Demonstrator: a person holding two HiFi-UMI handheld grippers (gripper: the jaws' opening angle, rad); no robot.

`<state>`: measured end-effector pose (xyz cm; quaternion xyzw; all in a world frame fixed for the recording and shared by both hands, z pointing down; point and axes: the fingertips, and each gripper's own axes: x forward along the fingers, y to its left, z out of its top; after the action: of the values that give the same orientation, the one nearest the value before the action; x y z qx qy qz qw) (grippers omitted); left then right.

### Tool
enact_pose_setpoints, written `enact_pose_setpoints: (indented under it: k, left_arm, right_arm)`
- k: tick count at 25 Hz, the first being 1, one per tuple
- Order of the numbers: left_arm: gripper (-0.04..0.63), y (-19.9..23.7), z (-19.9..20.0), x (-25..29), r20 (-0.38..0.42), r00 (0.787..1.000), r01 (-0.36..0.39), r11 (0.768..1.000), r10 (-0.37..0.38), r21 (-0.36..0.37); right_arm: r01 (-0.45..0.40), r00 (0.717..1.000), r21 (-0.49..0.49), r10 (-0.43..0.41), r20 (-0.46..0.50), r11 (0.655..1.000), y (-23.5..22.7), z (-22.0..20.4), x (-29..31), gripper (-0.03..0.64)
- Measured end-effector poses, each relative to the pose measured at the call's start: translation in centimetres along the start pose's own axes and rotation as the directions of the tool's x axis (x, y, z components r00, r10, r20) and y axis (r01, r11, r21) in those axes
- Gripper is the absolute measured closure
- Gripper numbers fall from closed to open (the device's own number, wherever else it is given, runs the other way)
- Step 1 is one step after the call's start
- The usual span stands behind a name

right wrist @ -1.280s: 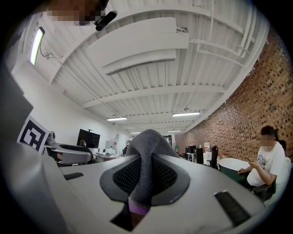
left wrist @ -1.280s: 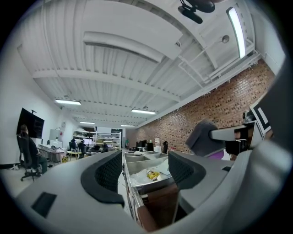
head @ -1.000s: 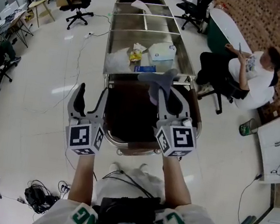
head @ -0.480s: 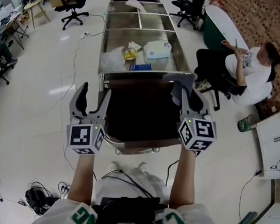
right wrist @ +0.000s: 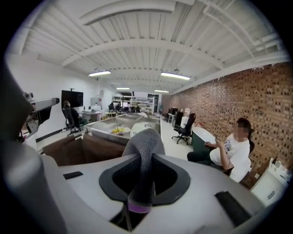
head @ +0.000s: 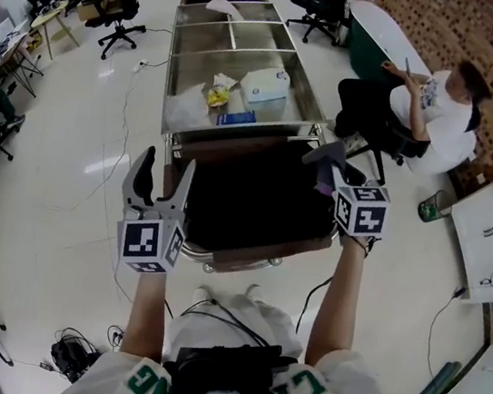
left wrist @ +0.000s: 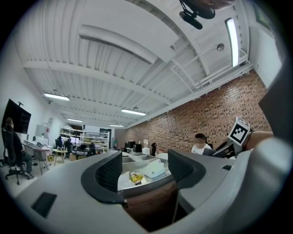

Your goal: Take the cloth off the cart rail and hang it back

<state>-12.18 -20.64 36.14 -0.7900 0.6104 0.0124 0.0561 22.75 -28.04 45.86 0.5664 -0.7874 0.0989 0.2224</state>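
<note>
Okay, left gripper (head: 164, 170) is hovering empty, jaws wide apart, near the cart rail (head: 239, 258). Right gripper (head: 330, 163) is pinching the grey cloth (head: 325, 151) over the cart's right side, jaws nearly closed and just easing a hair. Rehanging seems underway: next comes draping it across the rail, then releasing.

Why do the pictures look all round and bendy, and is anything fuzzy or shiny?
Head view: the wide lens bends the long steel cart, and the glossy pale floor shows glare. Left gripper view: black rounded corners, bright ceiling strip light. Right gripper view: ceiling beams curve; the grey knitted cloth, near the lens, looks huge.
</note>
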Motion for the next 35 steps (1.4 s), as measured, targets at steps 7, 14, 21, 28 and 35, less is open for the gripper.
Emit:
enact_pose_setpoints:
  k: [7, 14, 21, 28, 35]
  left_arm:
    - [0.285, 0.4, 0.1, -0.2, -0.003, 1.0, -0.01, 1.0, 0.01, 0.007]
    - [0.285, 0.4, 0.2, -0.4, -0.007, 1.0, -0.016, 1.0, 0.016, 0.007]
    - [0.285, 0.5, 0.1, -0.7, -0.012, 1.0, -0.018, 1.0, 0.018, 0.004]
    - [0.285, 0.4, -0.3, -0.6, -0.021, 1.0, -0.016, 1.0, 0.016, -0.001]
    - [0.285, -0.3, -0.3, -0.5, -0.021, 1.0, 0.001, 1.0, -0.001, -0.003]
  right_arm:
    - [0.075, 0.977, -0.087, -0.091, -0.194, 0.993, -1.2, -4.3, 3.6, 0.511]
    - [0.08, 0.951, -0.126, -0.113, -0.287, 0.989, -2.3, -6.3, 6.3, 0.382]
    - [0.051, 0.981, 0.002, -0.049, -0.189, 0.999, -1.8, -6.4, 6.4, 0.497]
    - [0.033, 0.995, 0.152, -0.017, -0.103, 0.988, -3.3, -5.3, 4.4, 0.509]
    - [-0.172, 0.98, 0.382, 0.196, -0.025, 0.908, -4.4, -5.8, 5.1, 0.494]
